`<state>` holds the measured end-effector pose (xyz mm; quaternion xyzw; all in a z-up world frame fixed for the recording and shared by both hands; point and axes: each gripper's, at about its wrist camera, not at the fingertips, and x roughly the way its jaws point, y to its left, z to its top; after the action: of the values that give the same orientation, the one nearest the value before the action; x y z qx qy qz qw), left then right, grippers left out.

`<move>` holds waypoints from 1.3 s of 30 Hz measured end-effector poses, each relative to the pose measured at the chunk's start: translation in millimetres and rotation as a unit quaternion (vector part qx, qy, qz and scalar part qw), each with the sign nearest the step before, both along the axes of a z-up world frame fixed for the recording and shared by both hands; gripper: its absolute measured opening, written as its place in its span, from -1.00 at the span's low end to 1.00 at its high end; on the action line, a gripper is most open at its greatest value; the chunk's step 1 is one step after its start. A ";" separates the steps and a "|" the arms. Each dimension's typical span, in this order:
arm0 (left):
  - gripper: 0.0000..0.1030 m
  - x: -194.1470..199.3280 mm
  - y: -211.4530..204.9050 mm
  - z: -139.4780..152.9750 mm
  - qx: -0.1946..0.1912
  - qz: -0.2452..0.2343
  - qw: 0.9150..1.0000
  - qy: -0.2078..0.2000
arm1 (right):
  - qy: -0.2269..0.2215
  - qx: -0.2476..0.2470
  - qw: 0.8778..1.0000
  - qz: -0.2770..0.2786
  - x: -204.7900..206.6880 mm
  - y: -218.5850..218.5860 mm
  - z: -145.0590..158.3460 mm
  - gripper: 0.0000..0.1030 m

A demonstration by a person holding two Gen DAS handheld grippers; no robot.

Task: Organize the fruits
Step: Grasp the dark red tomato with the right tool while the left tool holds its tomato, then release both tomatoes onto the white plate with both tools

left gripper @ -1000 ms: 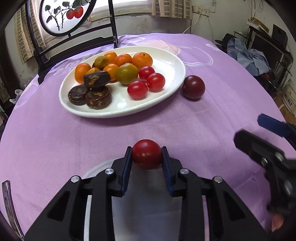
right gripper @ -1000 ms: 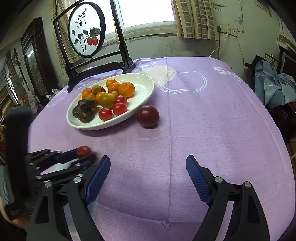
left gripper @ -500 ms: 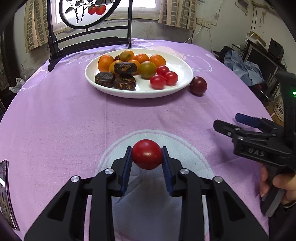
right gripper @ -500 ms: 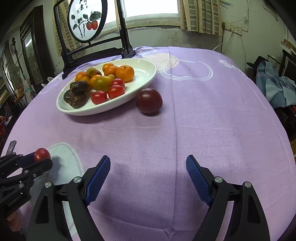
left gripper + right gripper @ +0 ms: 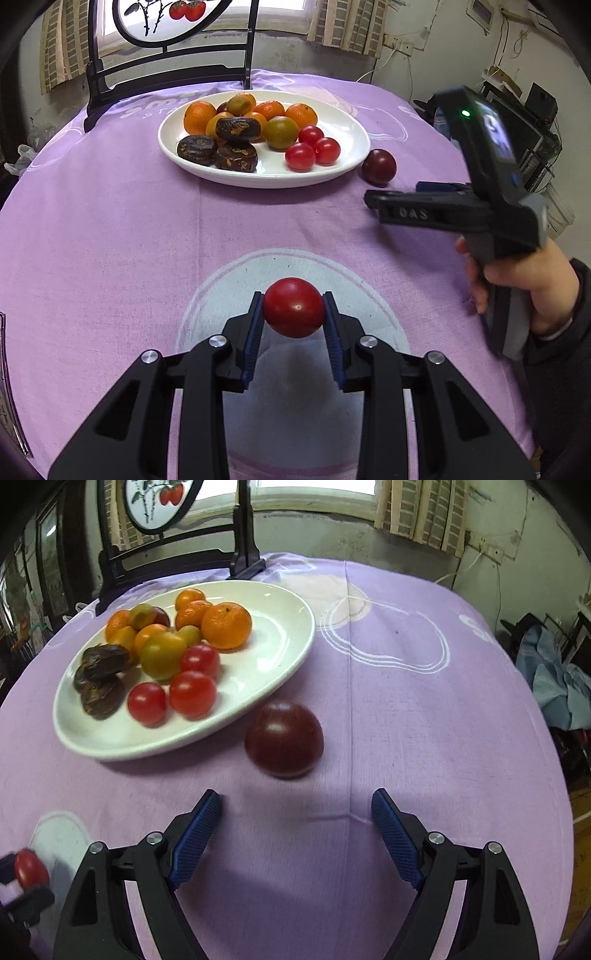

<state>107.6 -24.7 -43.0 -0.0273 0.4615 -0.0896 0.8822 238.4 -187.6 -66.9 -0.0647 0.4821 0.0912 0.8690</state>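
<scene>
My left gripper (image 5: 294, 319) is shut on a red cherry tomato (image 5: 293, 307) and holds it above the purple cloth, well in front of the white oval plate (image 5: 347, 129). The plate holds oranges, green-yellow citrus, three dark dried fruits and three cherry tomatoes (image 5: 300, 156). A dark purple plum (image 5: 284, 739) lies on the cloth just right of the plate (image 5: 284, 635). My right gripper (image 5: 295, 823) is open and empty, its fingers a short way in front of the plum. The held tomato also shows in the right wrist view (image 5: 30, 868) at the lower left.
A black wooden stand with a round painted panel (image 5: 166, 79) stands behind the plate. The round table's edge curves away on the right (image 5: 546, 760), with clutter and blue cloth (image 5: 554, 679) beyond it. A white printed patch (image 5: 295, 273) lies on the cloth under my left gripper.
My right gripper has moved forward toward the plum, which now looks larger and closer. My left gripper still holds the tomato and has drawn back from the plate.
</scene>
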 end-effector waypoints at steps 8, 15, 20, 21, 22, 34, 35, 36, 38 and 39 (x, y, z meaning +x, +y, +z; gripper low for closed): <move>-0.40 2.3 -1.4 -3.9 0.002 -0.001 1.000 0.010 | -0.008 -0.005 1.000 0.009 24.1 9.8 -2.7 0.65; -0.40 0.3 -3.3 -1.9 0.002 -0.005 1.000 0.005 | -0.012 -0.003 1.000 0.023 31.9 14.2 1.1 -0.14; -0.40 -0.3 -2.3 -0.4 0.003 -0.002 1.000 0.002 | -0.005 -0.015 1.000 0.010 27.1 16.7 3.2 -0.20; -0.40 -0.3 -1.5 -0.3 0.003 -0.001 1.000 0.002 | -0.004 -0.011 1.000 0.009 23.5 16.2 3.9 -0.20; -0.40 -0.2 -0.5 0.2 0.002 0.001 1.000 0.001 | -0.002 -0.004 1.000 0.008 17.7 14.3 4.9 -0.20; -0.40 -1.2 1.7 3.1 0.009 0.011 1.000 -0.010 | 0.002 0.096 0.995 0.032 -96.1 -1.3 16.8 -0.20; -0.40 -0.6 2.1 2.6 0.011 0.013 1.000 -0.012 | 0.001 0.101 0.994 0.034 -101.6 -2.4 18.2 -0.20; -0.40 0.5 2.5 1.6 0.012 0.015 1.000 -0.012 | -0.002 0.105 0.994 0.035 -107.9 -3.9 21.7 -0.20; -0.40 5.5 3.9 -0.8 0.008 0.019 1.000 0.000 | -0.015 0.107 0.993 0.039 -115.5 -6.2 31.8 -0.20; -0.40 7.8 5.0 -0.8 0.003 0.021 1.000 0.005 | -0.023 0.106 0.993 0.043 -117.9 -7.2 38.0 -0.20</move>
<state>115.4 -19.8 -43.7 -0.0350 0.4656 -0.0690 0.8816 120.5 -194.9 -28.9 0.0054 0.4460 0.1773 0.8773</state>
